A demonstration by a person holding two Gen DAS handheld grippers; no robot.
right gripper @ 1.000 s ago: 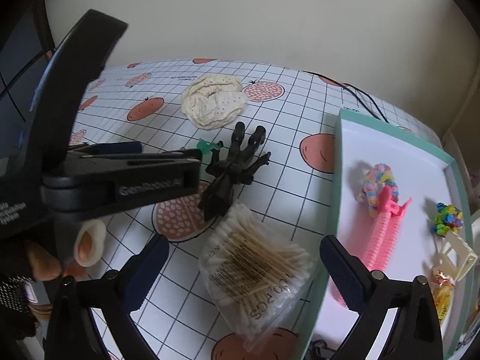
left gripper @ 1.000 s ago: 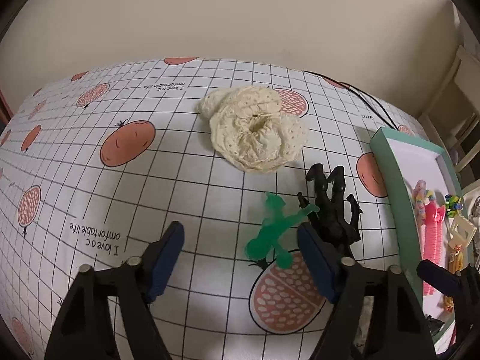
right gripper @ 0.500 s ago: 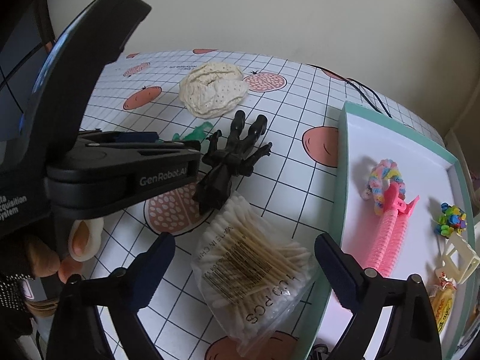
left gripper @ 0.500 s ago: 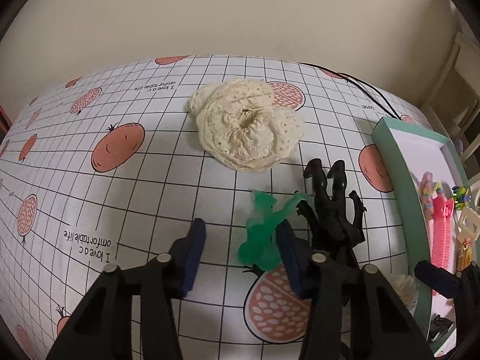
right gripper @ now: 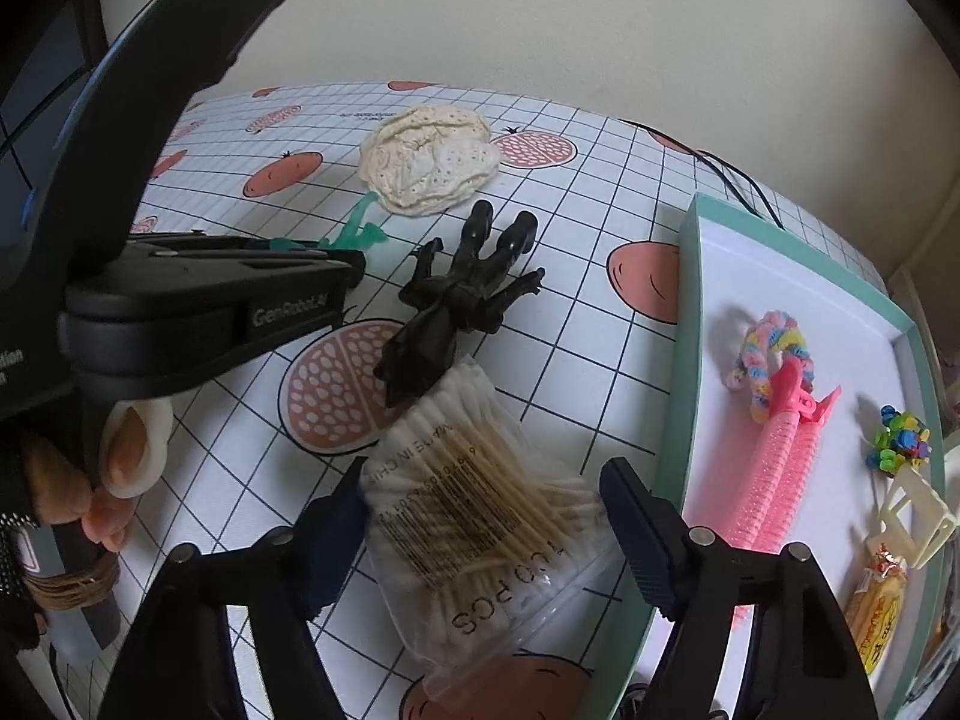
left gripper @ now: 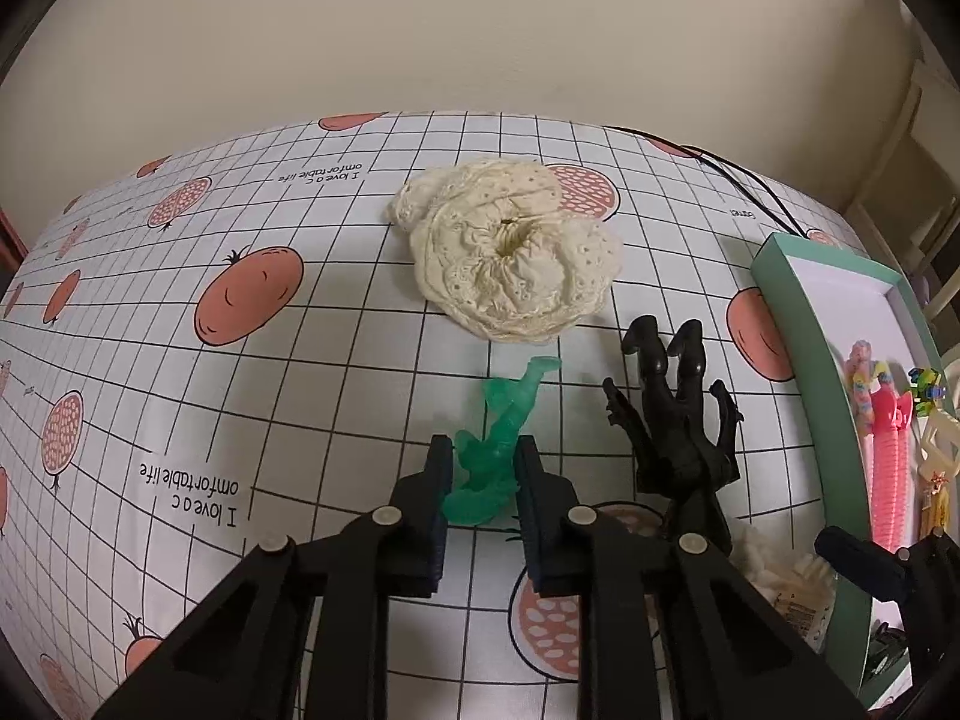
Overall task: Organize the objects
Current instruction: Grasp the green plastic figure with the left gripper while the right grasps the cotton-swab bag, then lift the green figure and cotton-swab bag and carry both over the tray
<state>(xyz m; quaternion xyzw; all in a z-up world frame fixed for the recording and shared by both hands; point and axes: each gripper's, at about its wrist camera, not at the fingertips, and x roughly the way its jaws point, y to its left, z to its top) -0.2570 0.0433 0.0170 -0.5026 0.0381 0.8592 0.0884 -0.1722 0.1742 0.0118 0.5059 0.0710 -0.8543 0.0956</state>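
Now that the left gripper [left gripper: 478,468] has narrowed from a wide spread a second ago, its jaws pinch the base of the green toy figure [left gripper: 501,438], which juts forward from between them over the tablecloth [left gripper: 252,360]. The grasp looks made, so lifting toward the tray [left gripper: 798,324], off to its right, seems next. The right gripper [right gripper: 480,516] stays spread around the bag of cotton swabs [right gripper: 480,504], with the black figure [right gripper: 456,300] just ahead of it.

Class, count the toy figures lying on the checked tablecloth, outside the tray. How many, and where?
2. A green figure sits between the left gripper's jaws; a black figure lies just right of it, near the cotton swab bag. Others may be hidden.
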